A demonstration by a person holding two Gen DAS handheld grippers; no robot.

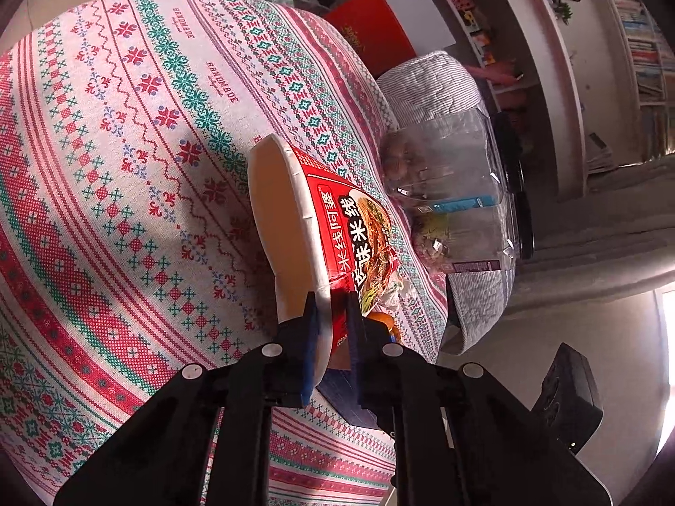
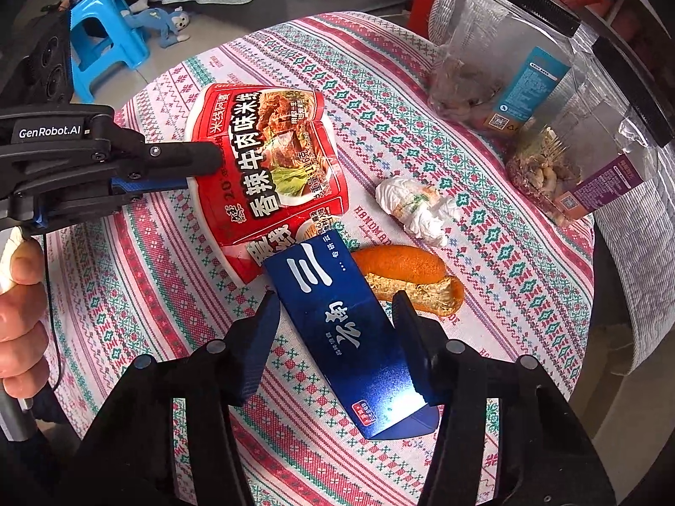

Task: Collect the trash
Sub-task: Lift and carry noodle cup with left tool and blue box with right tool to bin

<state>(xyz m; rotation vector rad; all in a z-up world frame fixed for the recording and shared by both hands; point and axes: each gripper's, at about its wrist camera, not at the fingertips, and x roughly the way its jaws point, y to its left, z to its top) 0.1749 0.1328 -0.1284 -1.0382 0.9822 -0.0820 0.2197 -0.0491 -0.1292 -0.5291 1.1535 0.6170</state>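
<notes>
- Two hand-held grippers work over a round table [image 2: 544, 308] under a red, green and white cross-stitch patterned cloth.
- Left gripper [image 1: 331, 335]: its blue-padded jaws are clamped on the white rim and wall of the red instant noodle cup [image 1: 333, 227], one pad inside the cup, one against the printed outer side. In the right wrist view the same gripper [image 2: 198, 168] comes in from the left edge and bites the cup [image 2: 270, 160] at its left side; the cup is tipped, its printed side facing up.
- A person's hand [image 2: 19, 316] shows at the left edge of the right wrist view, curled around a handle.
- Right gripper [image 2: 337, 316]: its jaws straddle the blue carton [image 2: 350, 337], which lies flat on the cloth, pointing toward the cup. The right pad touches the carton's edge; a strip of cloth shows between the left pad and the carton, so the jaws have not gripped it.
- Just right of the carton lies a piece of orange peel [image 2: 409, 278], pith side partly up.
- Beyond the peel sits a crumpled white tissue [image 2: 417, 206], apart from both.
- Two clear plastic jars with dark lids stand near the far right edge: one with a teal label [image 2: 502, 59], one with a purple label [image 2: 590, 160], each holding some food.
- On the floor behind are a blue plastic stool [image 2: 105, 38] and a blue stuffed toy [image 2: 162, 23].
</notes>
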